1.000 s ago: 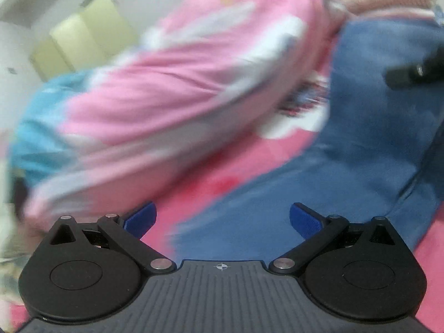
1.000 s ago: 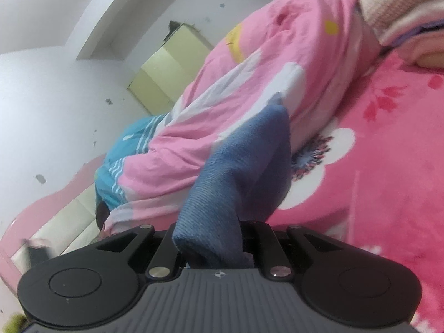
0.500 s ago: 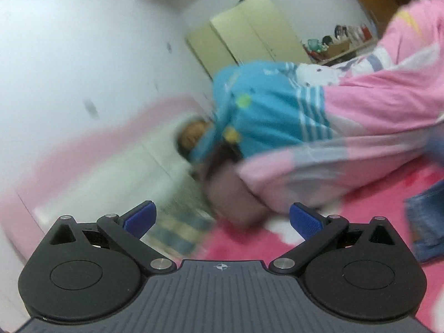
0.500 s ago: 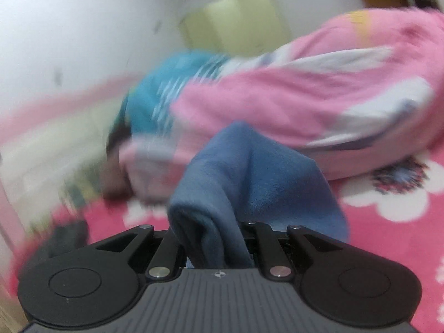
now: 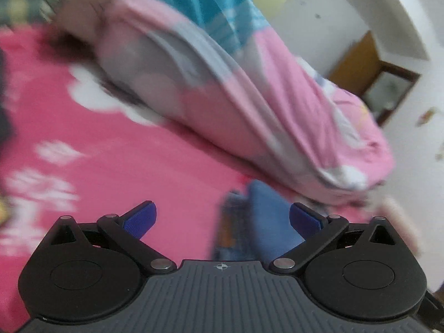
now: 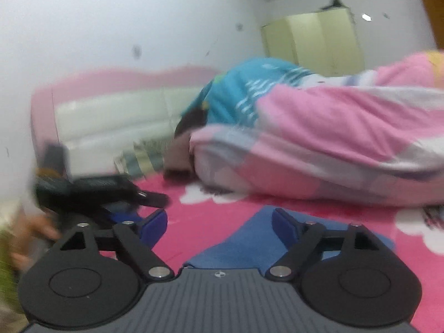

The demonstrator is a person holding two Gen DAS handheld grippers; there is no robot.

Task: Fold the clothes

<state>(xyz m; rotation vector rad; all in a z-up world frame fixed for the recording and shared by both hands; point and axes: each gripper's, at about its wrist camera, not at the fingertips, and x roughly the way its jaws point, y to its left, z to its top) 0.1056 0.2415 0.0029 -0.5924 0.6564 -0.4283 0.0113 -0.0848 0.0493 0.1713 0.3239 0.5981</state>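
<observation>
Blue garment [image 6: 249,242], folded, lying flat on pink floral blanket [image 6: 211,227]

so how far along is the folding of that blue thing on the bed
Done: the blue garment lies doubled over on the pink flowered blanket, so at least one fold looks made. In hand: nothing. The right gripper has just been opening, its pads apart and clear of the cloth; the left gripper is open and empty too. Left: any further folds and squaring up. Blur hides how neat the edges are.
</observation>
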